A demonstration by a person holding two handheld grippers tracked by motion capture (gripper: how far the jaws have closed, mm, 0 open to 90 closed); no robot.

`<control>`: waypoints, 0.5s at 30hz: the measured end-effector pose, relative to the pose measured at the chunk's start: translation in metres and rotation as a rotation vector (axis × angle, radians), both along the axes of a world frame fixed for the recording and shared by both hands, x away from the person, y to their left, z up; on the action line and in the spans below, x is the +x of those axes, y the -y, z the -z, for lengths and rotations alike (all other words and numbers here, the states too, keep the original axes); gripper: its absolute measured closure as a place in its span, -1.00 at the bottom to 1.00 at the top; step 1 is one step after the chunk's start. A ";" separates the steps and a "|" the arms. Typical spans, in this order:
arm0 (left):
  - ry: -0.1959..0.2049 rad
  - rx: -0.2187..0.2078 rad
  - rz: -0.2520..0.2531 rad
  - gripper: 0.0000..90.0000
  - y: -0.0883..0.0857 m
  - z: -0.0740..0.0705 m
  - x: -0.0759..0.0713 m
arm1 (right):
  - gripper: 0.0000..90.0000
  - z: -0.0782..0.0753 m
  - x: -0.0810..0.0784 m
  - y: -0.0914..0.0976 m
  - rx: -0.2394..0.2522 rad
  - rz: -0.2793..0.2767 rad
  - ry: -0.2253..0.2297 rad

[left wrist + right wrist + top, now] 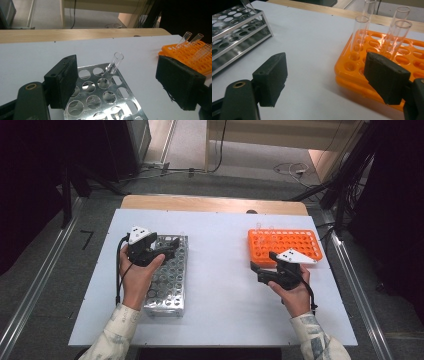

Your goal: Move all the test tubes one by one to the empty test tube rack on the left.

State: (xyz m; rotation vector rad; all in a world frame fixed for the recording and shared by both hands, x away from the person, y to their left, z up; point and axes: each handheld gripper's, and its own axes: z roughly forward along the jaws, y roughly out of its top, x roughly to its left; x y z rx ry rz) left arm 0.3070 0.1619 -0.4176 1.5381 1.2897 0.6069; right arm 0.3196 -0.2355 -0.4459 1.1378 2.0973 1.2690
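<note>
A silver metal rack (pixel 167 280) with many round holes lies at the left of the white board, and one clear glass tube (pixel 115 62) leans in a hole at its far corner. At the right, an orange rack (pixel 285 245) holds several clear tubes (pixel 360 32) along its far edge. My left gripper (pixel 172 246) hovers over the far end of the metal rack, open (pixel 120 82), with the tube beyond its jaws and nothing between them. My right gripper (pixel 257 272) is off the near left corner of the orange rack, open (pixel 328 78) and empty.
The white board (pixel 220 285) covers a wooden table (pixel 210 204) whose far edge shows behind it. Bare board lies between the two racks. Metal rails (pixel 360 290) run along both sides of the table, and cables (pixel 290 169) lie on the floor beyond.
</note>
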 end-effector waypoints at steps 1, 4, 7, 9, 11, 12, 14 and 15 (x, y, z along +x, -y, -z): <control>-0.003 0.001 0.000 -0.63 0.000 0.000 0.000 | -0.60 0.000 0.000 0.002 -0.002 0.003 0.001; -0.002 -0.005 0.000 -0.63 -0.002 0.000 -0.002 | -0.60 0.000 0.002 0.006 -0.003 0.020 0.004; -0.001 -0.006 0.001 -0.63 -0.003 0.000 -0.004 | -0.59 0.001 0.005 0.010 -0.006 0.041 0.007; -0.001 -0.007 0.002 -0.63 -0.003 0.000 -0.005 | -0.57 0.003 0.008 0.013 -0.015 0.060 0.013; -0.004 -0.006 0.004 -0.63 -0.002 0.002 -0.005 | -0.55 0.004 0.011 0.015 -0.020 0.078 0.012; -0.005 -0.005 0.003 -0.63 -0.002 0.002 -0.005 | -0.53 0.004 0.013 0.016 -0.031 0.087 0.017; -0.007 0.000 0.003 -0.63 -0.001 0.003 -0.005 | -0.51 0.006 0.019 0.018 -0.043 0.112 0.025; -0.007 0.000 0.002 -0.63 -0.001 0.004 -0.005 | -0.51 0.006 0.019 0.018 -0.043 0.112 0.025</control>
